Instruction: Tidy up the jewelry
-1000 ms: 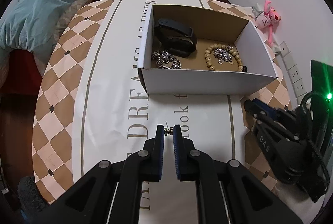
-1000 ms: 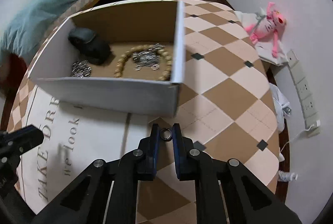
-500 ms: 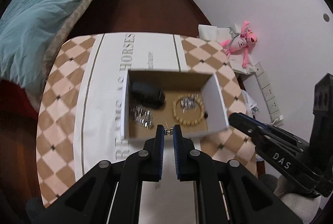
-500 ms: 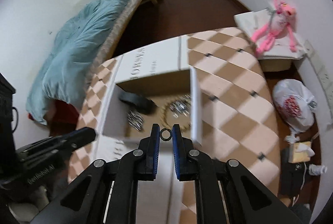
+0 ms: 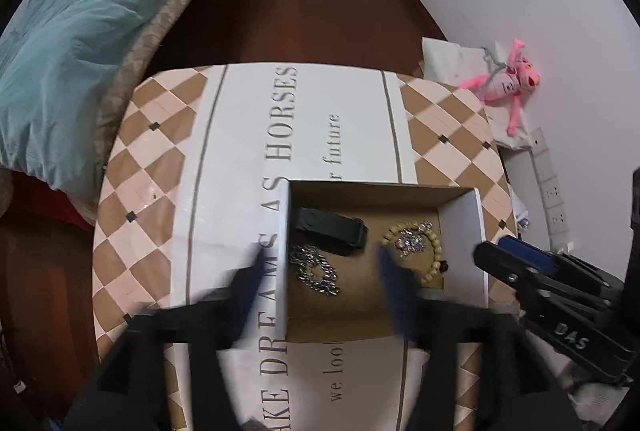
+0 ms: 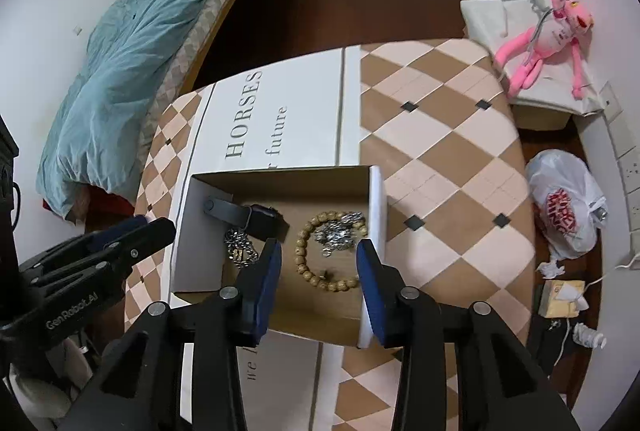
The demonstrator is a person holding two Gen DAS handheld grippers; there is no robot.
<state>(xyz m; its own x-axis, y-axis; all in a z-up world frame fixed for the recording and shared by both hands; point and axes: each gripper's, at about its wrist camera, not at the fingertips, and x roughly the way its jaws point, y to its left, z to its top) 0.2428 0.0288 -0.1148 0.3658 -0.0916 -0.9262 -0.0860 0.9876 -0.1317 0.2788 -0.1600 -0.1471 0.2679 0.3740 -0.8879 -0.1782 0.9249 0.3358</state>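
An open cardboard box (image 5: 464,231) (image 6: 376,207) stands on the table with a black band (image 5: 330,231) (image 6: 244,213), a silver chain (image 5: 316,273) (image 6: 240,251) and a wooden bead bracelet (image 5: 434,251) (image 6: 308,231) lying around a silver piece (image 6: 340,231). My left gripper (image 5: 322,259) hangs over the box, blurred, its jaws opening with nothing between them. My right gripper (image 6: 317,245) also hovers above the box with its jaws opening and nothing held. A small item (image 6: 326,274) lies inside the bracelet's loop.
The table wears a checked cloth (image 5: 160,191) with a white printed strip. A bed with a teal quilt (image 5: 72,43) stands at the left. A pink plush toy (image 6: 552,31) and a white plastic bag (image 6: 564,207) are by the right wall. Dark wooden floor lies beyond.
Both grippers rose and came over the box. The left jaws let go of the small earring and the right jaws let go of the ring; both now stand apart.
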